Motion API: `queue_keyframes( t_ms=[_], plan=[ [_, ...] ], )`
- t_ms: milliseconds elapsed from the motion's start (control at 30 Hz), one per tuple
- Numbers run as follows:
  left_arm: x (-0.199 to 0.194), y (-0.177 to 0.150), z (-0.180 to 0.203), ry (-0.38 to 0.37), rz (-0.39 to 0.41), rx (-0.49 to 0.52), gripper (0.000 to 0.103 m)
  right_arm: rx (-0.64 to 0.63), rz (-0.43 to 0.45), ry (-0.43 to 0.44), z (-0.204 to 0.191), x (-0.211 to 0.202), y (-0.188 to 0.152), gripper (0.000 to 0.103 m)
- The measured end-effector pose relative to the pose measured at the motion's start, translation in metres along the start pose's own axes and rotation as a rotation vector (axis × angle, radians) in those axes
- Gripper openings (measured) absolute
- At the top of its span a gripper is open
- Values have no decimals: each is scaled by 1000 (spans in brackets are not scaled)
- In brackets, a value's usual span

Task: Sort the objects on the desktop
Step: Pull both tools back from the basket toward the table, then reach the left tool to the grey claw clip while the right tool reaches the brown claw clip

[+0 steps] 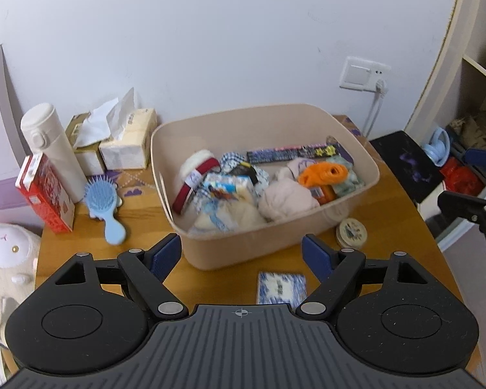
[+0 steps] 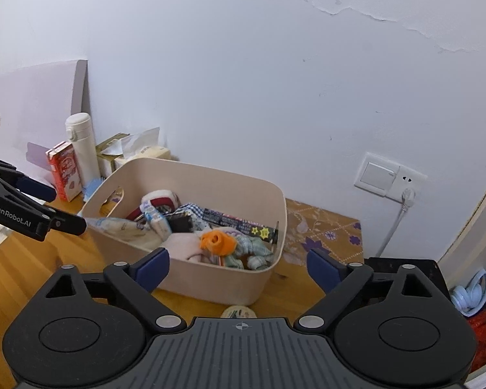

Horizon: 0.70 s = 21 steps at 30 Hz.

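Bin [image 1: 243, 253], beige plastic with a cut-out handle in one end wall, stands on the wooden desk [image 1: 139, 227] toward its back edge, near the wall. Contents, heaped together: a red headband [image 1: 191, 184], a white-and-blue packet [image 1: 230, 188], pale pink cloth [image 1: 285, 197], an orange rolled item [image 1: 324, 175] and a long dark printed strip [image 1: 288, 154] lying along the back wall of the bin. Outside the bin, near the back left corner of the desk: a white flask [image 1: 53, 149] upright, a red carton [image 1: 45, 194] upright just beside it, two tissue boxes [image 1: 126, 146] against the wall, and a blue hairbrush [image 1: 105, 207] lying flat between the carton and the bin. A round tin [image 1: 351, 233] lies on the desk just beside the bin's front right corner; a blue-and-white patterned packet [image 1: 280, 287] lies flat near the desk's front edge. A white plush toy [image 1: 6, 253] sits off the desk's left edge. Left gripper [image 1: 241, 256] hangs over the front part of the desk, jaws spread wide, nothing between the pads. Right gripper [image 2: 238, 269] is likewise wide apart and empty, positioned over the bin's near right corner. Each gripper shows at the margin of the other's view, the two well apart.
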<state>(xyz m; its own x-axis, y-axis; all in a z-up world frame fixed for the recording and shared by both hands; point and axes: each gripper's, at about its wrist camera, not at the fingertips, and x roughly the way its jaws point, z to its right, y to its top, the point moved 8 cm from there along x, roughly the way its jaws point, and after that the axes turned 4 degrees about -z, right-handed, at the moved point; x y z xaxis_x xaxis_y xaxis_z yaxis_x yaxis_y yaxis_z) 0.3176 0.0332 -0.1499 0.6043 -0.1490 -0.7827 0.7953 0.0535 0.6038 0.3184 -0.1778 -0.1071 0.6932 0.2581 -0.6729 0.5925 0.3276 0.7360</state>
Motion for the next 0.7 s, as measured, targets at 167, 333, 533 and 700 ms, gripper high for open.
queue_keyframes(
  t_ms=[167, 333, 533, 700],
  plan=[
    [0, -27, 2, -9, -44, -4, 83, 8, -5, -6, 3, -11, -17, 101],
    [3, -54, 0, -27, -87, -33, 83, 21, -11, -20, 5, -18, -38, 103],
    [6, -83, -3, -24, -140, -55, 83, 51, -33, 18, 0, -17, -66, 103],
    [9, -105, -3, -21, -187, -40, 83, 60, -82, 50, -8, -15, -93, 103]
  ],
)
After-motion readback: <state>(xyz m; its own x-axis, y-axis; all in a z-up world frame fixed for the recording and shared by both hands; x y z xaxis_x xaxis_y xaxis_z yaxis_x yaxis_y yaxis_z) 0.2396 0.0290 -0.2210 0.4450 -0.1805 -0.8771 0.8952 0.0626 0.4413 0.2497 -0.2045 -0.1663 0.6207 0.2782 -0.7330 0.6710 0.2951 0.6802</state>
